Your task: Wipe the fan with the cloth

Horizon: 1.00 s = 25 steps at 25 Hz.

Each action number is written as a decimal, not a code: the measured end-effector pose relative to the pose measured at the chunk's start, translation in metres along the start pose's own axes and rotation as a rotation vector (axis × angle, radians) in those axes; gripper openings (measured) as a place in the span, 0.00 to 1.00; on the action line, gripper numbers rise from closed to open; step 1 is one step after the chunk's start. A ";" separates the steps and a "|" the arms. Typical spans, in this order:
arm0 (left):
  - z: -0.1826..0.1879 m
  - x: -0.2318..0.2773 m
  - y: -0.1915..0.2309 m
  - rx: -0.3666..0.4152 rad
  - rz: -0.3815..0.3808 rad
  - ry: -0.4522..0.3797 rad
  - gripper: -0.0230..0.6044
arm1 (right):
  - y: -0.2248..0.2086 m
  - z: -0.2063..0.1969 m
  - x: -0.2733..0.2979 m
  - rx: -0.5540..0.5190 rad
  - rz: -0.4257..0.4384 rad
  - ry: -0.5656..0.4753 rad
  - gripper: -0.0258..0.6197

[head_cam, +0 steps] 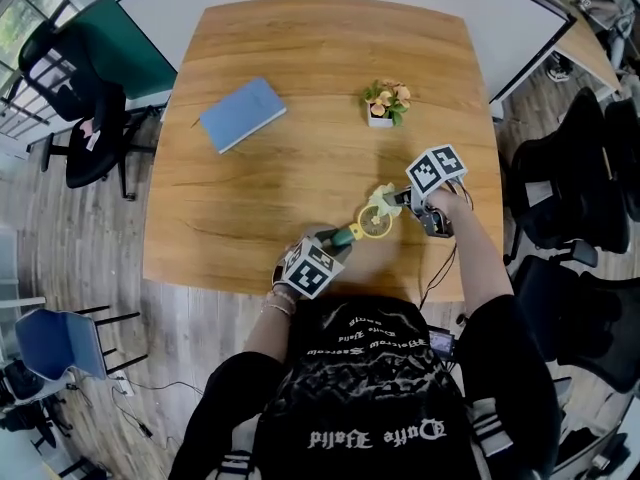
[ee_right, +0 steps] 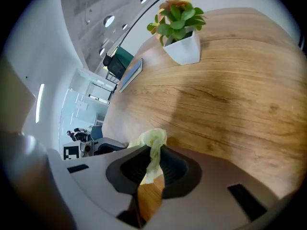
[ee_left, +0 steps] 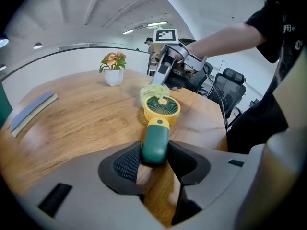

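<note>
left gripper (head_cam: 337, 242) clamps the dark green handle of the fan (head_cam: 372, 224) between its pads, low in the centre of the head view. the handle fills the gap, so the jaws stand partway closed on it. gripped by the handle, the yellow round head juts out over the table (head_cam: 300, 88) with its grille facing up, steadied, i judge, so it can be rubbed without sliding. whether the head rests on the wood i cannot tell.

right gripper (head_cam: 400, 200), just right of the fan head, pinches a pale yellow-green cloth (head_cam: 384, 196) with its jaws nearly together. a bunched fold spills past the tips — a soft edge to wipe with. in the left gripper view the cloth (ee_left: 152, 91) sits against the far rim of the fan head.

potted plant (head_cam: 385, 103) and blue notebook (head_cam: 242, 113) lie well apart in the upper part of the frame, away from the work.
</note>
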<state>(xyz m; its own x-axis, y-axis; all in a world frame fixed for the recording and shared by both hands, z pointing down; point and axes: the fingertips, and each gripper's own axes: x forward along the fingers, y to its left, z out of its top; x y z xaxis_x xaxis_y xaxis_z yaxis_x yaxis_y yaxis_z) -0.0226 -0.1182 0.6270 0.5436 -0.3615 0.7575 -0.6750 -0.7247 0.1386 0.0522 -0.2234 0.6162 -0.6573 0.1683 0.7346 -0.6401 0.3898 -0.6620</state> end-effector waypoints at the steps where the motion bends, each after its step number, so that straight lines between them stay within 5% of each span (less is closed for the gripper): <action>1: 0.000 0.000 0.000 0.000 0.001 0.004 0.34 | -0.002 -0.004 -0.002 0.018 0.012 -0.023 0.14; 10: -0.002 0.002 -0.001 -0.008 0.012 0.037 0.34 | -0.003 -0.036 -0.017 0.163 0.131 -0.243 0.13; 25: -0.003 0.002 -0.001 -0.012 0.055 0.056 0.34 | 0.014 -0.080 -0.012 0.280 0.181 -0.392 0.13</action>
<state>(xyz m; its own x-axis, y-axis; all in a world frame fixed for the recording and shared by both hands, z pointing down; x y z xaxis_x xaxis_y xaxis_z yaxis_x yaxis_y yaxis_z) -0.0228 -0.1162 0.6301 0.4772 -0.3665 0.7987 -0.7090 -0.6976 0.1034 0.0830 -0.1476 0.6103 -0.8329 -0.1626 0.5290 -0.5488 0.1191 -0.8274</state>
